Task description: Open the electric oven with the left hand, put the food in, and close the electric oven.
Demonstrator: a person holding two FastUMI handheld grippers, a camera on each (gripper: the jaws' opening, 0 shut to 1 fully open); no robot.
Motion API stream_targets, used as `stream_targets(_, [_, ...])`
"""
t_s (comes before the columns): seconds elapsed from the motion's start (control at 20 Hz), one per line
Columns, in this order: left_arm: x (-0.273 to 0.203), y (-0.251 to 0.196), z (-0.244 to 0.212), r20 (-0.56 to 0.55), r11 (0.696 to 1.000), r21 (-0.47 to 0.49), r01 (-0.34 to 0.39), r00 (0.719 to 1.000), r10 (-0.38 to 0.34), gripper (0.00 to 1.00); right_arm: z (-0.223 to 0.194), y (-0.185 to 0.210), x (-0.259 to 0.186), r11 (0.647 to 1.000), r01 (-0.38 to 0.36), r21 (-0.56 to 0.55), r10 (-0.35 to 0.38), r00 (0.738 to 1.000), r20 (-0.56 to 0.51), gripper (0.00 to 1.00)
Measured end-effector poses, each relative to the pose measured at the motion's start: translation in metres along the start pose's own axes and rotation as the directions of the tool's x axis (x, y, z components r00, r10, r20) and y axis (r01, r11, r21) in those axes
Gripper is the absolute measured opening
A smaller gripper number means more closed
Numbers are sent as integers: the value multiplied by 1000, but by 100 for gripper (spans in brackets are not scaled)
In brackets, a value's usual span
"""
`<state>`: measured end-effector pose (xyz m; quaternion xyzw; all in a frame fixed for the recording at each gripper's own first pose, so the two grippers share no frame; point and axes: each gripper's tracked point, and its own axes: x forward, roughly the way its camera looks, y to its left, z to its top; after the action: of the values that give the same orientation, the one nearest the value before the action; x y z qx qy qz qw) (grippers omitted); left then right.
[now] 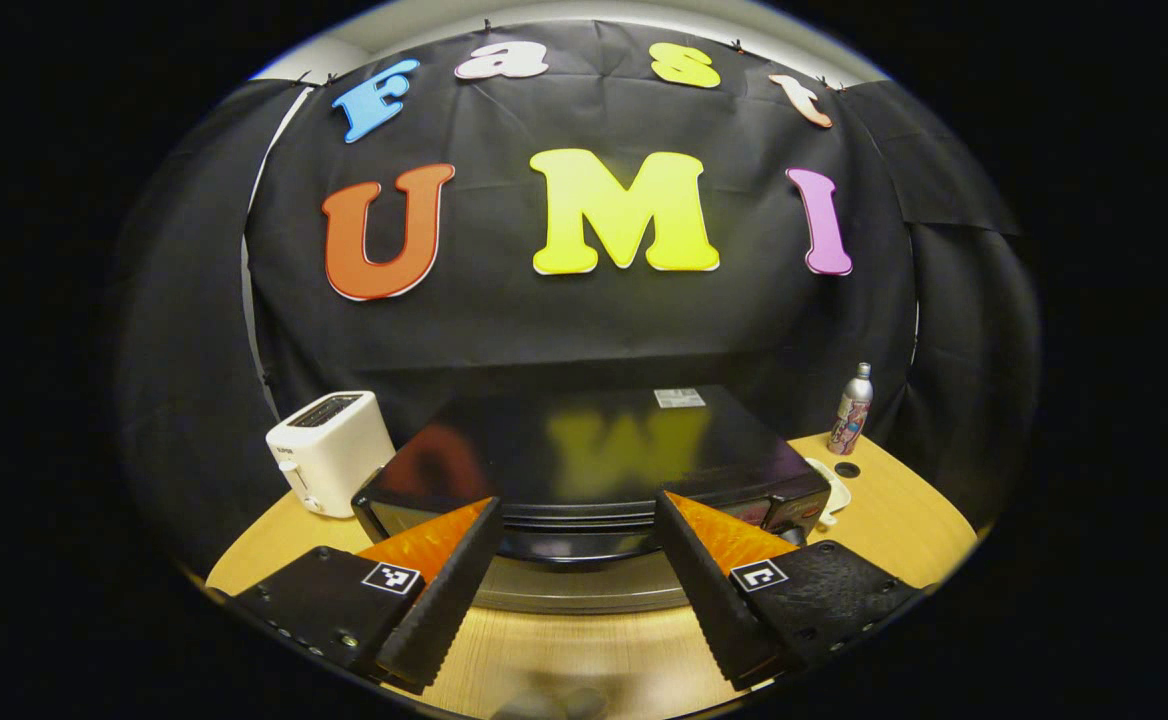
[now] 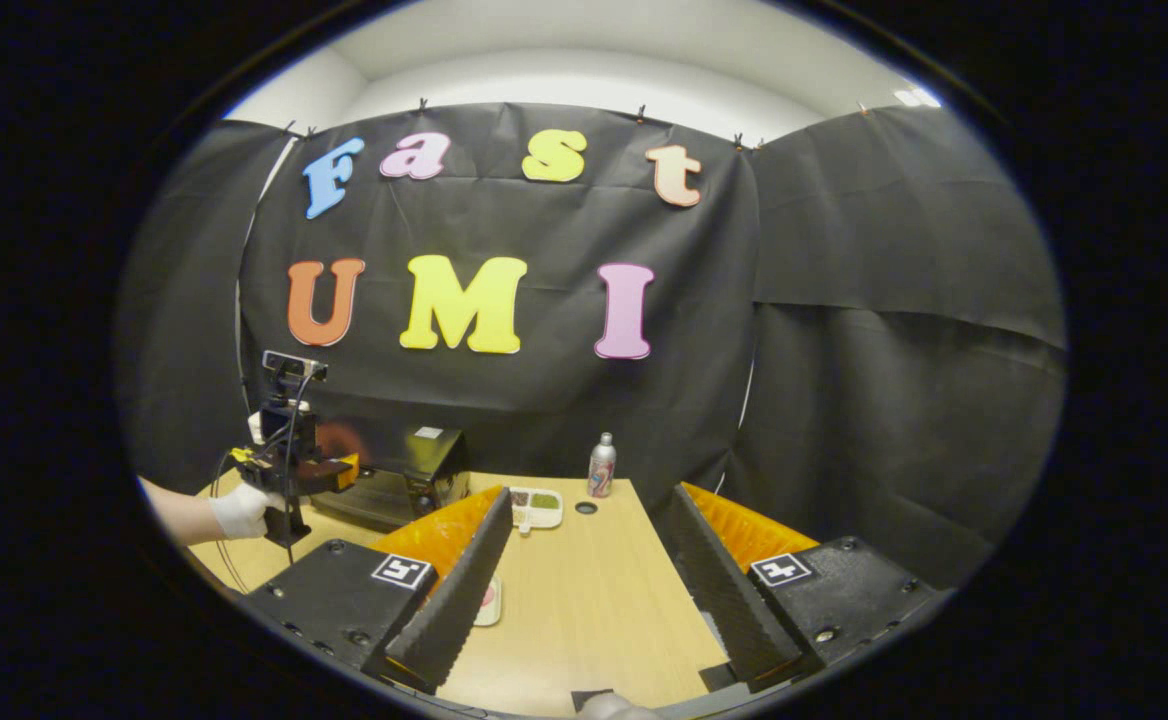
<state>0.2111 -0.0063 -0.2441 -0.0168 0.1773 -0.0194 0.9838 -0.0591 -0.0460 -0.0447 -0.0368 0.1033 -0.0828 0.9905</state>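
The black electric oven [image 1: 584, 450] sits straight ahead in the left gripper view, its glossy top just beyond my left gripper [image 1: 579, 510]. That gripper is open, its fingers spread on either side of the oven's front upper edge and holding nothing. A grey band [image 1: 574, 592] runs along the oven's front below them; I cannot tell whether the door is ajar. In the right gripper view a gloved hand [image 2: 242, 512] holds the left gripper [image 2: 309, 470] at the oven [image 2: 414, 465]. A white food tray [image 2: 536, 507] lies right of the oven. My right gripper [image 2: 579, 575] hangs open over the table.
A white toaster [image 1: 329, 450] stands left of the oven. A metal bottle [image 1: 852, 410] stands at the back right, with a small dark disc [image 2: 586, 508] near it. A small white dish [image 2: 490, 600] peeks out beside my right gripper's finger. The wooden table [image 2: 594, 620] ends close in front.
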Motion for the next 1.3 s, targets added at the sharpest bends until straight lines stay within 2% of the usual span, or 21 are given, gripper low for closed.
stream_targets(0.4, [5,3,2,10,1000,11,23,1000,-23,97,-4,14,8,999,-48,13,48,999,-10,96])
stream_targets(0.45, [4,3,2,5,1000,11,22,1000,-22,97,-2,15,8,999,-50,12,50,999,-7,100])
stream_targets(0.5, [2,4,1,1,1000,8,21,1000,-21,97,-2,15,8,999,-50,12,50,999,-3,96])
stream_targets(0.6, [-2,3,-1,-1,1000,3,18,1000,-18,97,-3,14,7,999,-48,15,48,999,-1,100])
stream_targets(0.65, [-5,3,-2,1,1000,6,17,1000,-17,98,-4,14,6,999,-51,21,51,999,-3,96])
stream_targets(0.75, [-12,3,-5,6,1000,10,14,1000,-14,97,-6,14,5,998,-52,31,53,999,-7,96])
stream_targets(0.85, [-20,3,-10,6,1000,11,17,1000,-17,97,-10,14,3,998,-51,38,51,999,-10,100])
stream_targets(0.9, [-25,3,-13,6,1000,9,18,1000,-18,97,-12,13,3,998,-51,40,52,999,-12,96])
stream_targets(1.05, [-37,2,-23,-4,1000,16,26,1000,-26,97,-16,14,2,997,-55,47,56,998,-18,96])
stream_targets(1.1, [-42,2,-28,-12,999,11,31,999,-31,97,-18,16,1,997,-58,49,59,998,-20,100])
stream_targets(1.3, [-58,-1,-53,-51,999,2,47,998,-47,97,-22,18,1,996,-65,56,66,998,-21,96])
